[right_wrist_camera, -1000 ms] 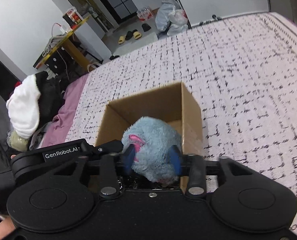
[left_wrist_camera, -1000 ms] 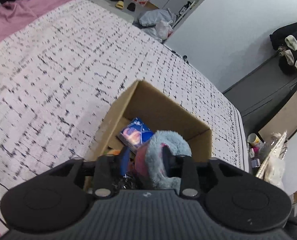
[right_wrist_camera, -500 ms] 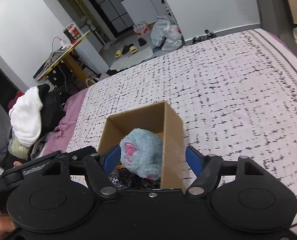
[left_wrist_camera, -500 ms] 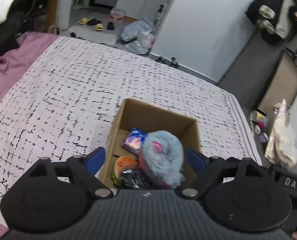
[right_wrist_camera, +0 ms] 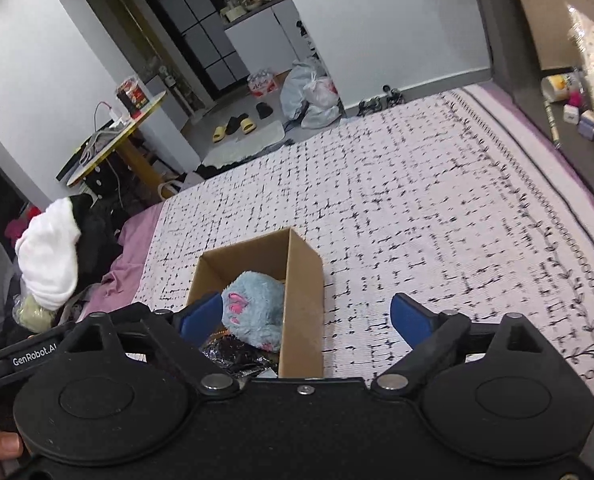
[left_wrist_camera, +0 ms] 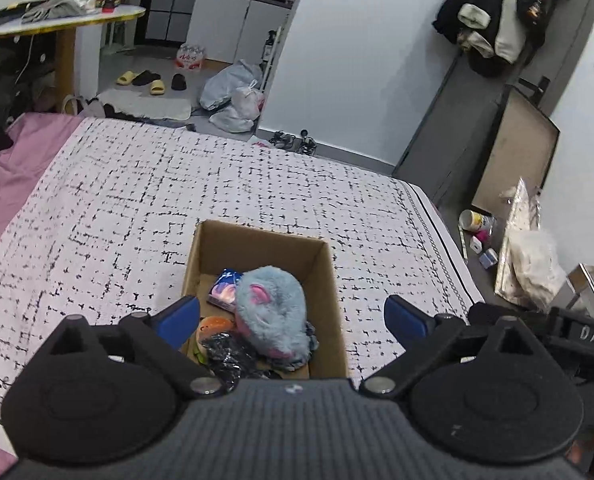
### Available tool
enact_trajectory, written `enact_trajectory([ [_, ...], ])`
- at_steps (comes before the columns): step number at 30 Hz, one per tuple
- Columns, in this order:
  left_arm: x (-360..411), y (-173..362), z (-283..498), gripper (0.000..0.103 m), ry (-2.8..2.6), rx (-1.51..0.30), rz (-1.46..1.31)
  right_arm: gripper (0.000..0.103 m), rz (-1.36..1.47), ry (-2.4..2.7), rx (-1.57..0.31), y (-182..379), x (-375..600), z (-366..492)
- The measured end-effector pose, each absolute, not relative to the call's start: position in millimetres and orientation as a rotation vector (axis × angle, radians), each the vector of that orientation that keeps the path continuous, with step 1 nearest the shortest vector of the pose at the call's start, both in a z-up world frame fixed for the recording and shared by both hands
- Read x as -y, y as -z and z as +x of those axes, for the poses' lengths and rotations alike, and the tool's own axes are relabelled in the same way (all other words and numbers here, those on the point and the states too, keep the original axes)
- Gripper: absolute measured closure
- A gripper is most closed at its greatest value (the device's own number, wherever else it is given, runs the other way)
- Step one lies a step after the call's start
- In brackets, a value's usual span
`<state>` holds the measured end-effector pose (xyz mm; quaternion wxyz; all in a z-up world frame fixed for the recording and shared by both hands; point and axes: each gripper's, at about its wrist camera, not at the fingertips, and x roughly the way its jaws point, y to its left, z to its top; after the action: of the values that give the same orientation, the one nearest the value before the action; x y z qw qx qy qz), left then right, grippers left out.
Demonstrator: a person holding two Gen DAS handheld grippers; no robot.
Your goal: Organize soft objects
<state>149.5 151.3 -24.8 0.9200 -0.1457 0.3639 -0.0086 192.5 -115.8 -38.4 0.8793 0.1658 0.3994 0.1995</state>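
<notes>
A brown cardboard box (left_wrist_camera: 324, 268) stands on the bed; it also shows in the right wrist view (right_wrist_camera: 301, 276). A fluffy blue plush toy with pink ears (left_wrist_camera: 271, 312) lies inside it, seen also in the right wrist view (right_wrist_camera: 253, 310). Beside it in the box are a blue packet (left_wrist_camera: 225, 290), an orange soft toy (left_wrist_camera: 215, 326) and a black crinkly bag (left_wrist_camera: 229, 354). My left gripper (left_wrist_camera: 293, 316) is open and empty, raised above the box. My right gripper (right_wrist_camera: 305, 316) is open and empty, also above the box.
The bed has a white cover with black dashes (left_wrist_camera: 137, 200) and a purple sheet (left_wrist_camera: 9, 160) at the left. Clothes pile (right_wrist_camera: 57, 248) at the bed's left side. Bags and slippers (left_wrist_camera: 233, 96) lie on the floor beyond. A grey cabinet (left_wrist_camera: 477, 120) stands on the right.
Both grippers were shut on the blue plush toy, then opened and let it go into the box. Both have pulled back and up from the box.
</notes>
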Motion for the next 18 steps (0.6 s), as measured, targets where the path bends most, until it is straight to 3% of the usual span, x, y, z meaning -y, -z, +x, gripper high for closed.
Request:
enact_trajectory([
  [6, -139.5, 10.3, 137.0, 0.005, 0.042, -0.732, -0.290, 0.002, 0.343, -0.397, -0.772, 16.3, 139.7, 174.3],
  [18, -106.8, -19.5, 104.5, 0.001, 0.091, -0.671, -0.154, 0.000, 0.306, -0.394, -0.731, -6.8, 162.5, 142.2],
])
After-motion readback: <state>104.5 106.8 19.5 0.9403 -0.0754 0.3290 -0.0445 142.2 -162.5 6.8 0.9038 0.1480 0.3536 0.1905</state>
